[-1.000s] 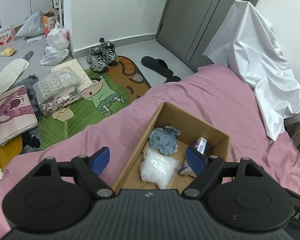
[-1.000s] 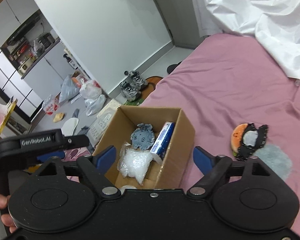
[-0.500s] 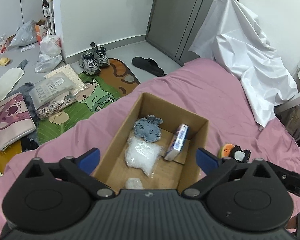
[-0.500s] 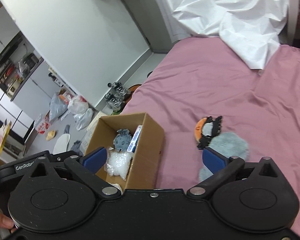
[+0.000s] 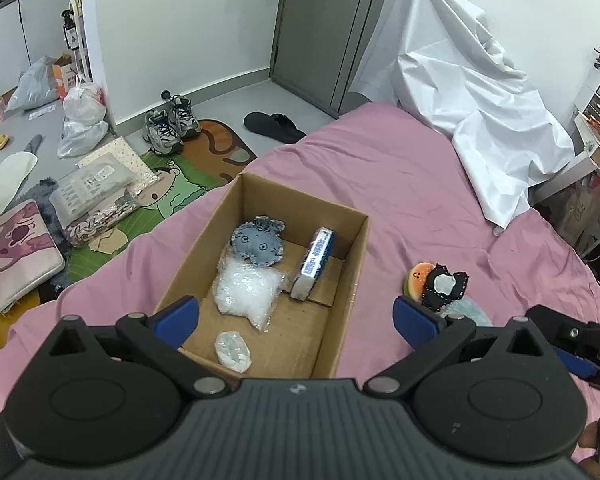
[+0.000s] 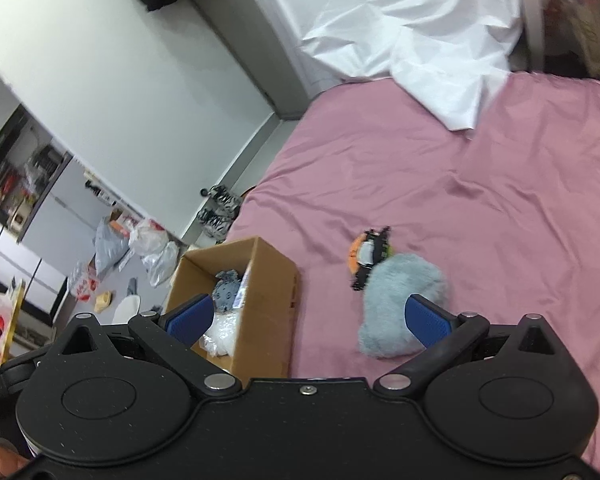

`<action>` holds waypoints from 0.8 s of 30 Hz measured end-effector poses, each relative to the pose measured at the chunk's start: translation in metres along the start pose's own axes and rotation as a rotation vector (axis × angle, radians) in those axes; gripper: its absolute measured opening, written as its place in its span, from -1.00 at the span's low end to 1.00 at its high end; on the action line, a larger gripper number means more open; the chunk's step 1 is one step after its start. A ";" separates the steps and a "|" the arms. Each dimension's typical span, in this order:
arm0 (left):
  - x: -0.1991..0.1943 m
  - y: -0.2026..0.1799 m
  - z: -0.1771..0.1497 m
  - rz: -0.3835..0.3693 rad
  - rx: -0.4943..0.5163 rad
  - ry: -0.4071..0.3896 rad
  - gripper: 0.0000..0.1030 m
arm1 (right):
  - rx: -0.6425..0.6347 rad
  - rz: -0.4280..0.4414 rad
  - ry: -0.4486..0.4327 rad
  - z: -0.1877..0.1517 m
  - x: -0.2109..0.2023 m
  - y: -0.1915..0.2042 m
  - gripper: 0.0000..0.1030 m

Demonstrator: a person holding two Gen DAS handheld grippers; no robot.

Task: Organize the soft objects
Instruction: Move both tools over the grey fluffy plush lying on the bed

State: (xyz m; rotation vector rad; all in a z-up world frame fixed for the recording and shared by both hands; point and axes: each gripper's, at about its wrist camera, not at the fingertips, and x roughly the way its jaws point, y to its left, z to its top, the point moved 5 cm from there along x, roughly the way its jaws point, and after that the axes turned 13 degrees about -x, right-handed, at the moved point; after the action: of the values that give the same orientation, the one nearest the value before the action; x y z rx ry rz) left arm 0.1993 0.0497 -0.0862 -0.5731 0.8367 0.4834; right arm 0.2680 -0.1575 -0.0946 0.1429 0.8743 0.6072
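Left gripper [image 5: 296,316] sits further back from the cardboard box [image 5: 342,280] than 1 s ago: the whole box interior now shows mid-frame, including a small clear wad [image 5: 233,351] at its near end that was hidden before. Blue fingers [image 5: 176,319] are spread wider. The orange-and-black plush [image 5: 438,286] on the pink bed [image 5: 400,184] has come into view at right.

Right gripper [image 6: 308,320] has swung right: the box [image 6: 276,300] moves from frame centre to lower left, and the grey fluffy plush [image 6: 396,296] now lies just behind the right finger [image 6: 428,320]. Fingers wider here too.
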 end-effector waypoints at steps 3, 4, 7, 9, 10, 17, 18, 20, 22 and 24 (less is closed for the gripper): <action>-0.002 -0.009 -0.006 0.001 0.022 -0.004 0.99 | 0.037 -0.005 -0.006 -0.005 -0.008 -0.012 1.00; -0.002 -0.012 -0.008 -0.002 0.028 -0.003 0.99 | 0.052 -0.007 -0.011 -0.007 -0.011 -0.017 1.00; -0.003 -0.023 -0.016 -0.022 0.042 0.005 0.99 | 0.084 -0.020 -0.024 -0.010 -0.019 -0.027 1.00; -0.003 -0.031 -0.022 -0.030 0.055 0.004 0.99 | 0.106 -0.027 -0.029 -0.013 -0.022 -0.034 1.00; -0.004 -0.034 -0.025 -0.032 0.063 0.006 0.99 | 0.118 -0.032 -0.030 -0.014 -0.024 -0.037 1.00; -0.005 -0.064 -0.047 -0.065 0.128 0.001 0.98 | 0.203 -0.043 -0.036 -0.025 -0.036 -0.061 1.00; -0.004 -0.068 -0.050 -0.060 0.137 -0.005 0.98 | 0.217 -0.043 -0.037 -0.027 -0.038 -0.064 1.00; -0.003 -0.074 -0.055 -0.070 0.145 0.002 0.98 | 0.236 -0.037 -0.039 -0.031 -0.042 -0.070 1.00; -0.001 -0.081 -0.060 -0.079 0.151 0.010 0.97 | 0.248 -0.035 -0.041 -0.034 -0.045 -0.074 1.00; 0.000 -0.087 -0.066 -0.090 0.158 0.017 0.97 | 0.266 -0.036 -0.044 -0.036 -0.047 -0.079 1.00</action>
State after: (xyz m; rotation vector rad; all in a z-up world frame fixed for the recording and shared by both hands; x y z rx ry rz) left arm 0.2156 -0.0578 -0.0976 -0.4675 0.8535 0.3270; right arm 0.2529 -0.2527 -0.1146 0.3784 0.9108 0.4507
